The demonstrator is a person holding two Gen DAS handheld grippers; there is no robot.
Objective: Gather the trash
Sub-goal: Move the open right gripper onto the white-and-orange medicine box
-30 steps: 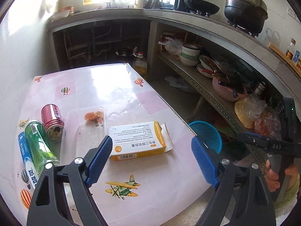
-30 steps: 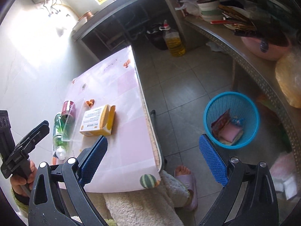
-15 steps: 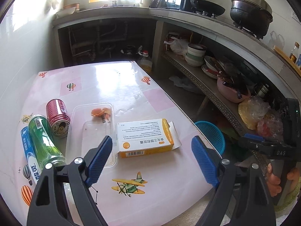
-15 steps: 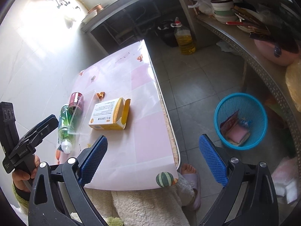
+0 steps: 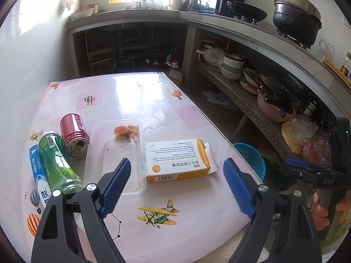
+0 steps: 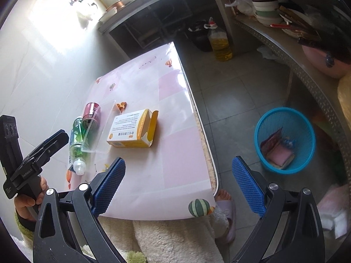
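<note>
On the pink table (image 5: pixel 140 96) lie an open yellow-and-white medicine box (image 5: pixel 177 160), a clear plastic tray (image 5: pixel 118 153) with orange peel (image 5: pixel 125 129), a red can (image 5: pixel 74 135), a green bottle (image 5: pixel 58 160) and a blue tube (image 5: pixel 38 175). My left gripper (image 5: pixel 177 188) hovers open just short of the box, nothing between its pads. My right gripper (image 6: pixel 177 184) is open and empty above the table's near right corner. The box (image 6: pixel 133 129), can (image 6: pixel 92 116) and bottle (image 6: pixel 76 140) lie ahead to its left. A blue basket (image 6: pixel 306 153) holding some trash stands on the floor to its right.
A metal shelf (image 5: pixel 237 100) with bowls and plates runs along the right, under a counter with pots. An oil bottle (image 6: pixel 220 43) stands on the floor beyond the table. A slippered foot (image 6: pixel 223 208) and fleecy clothing are at the table's near edge.
In the right wrist view the table and box have slid right and toward the middle, as that gripper swung a little toward the table. The left gripper has barely shifted. Both jaws stay wide.
</note>
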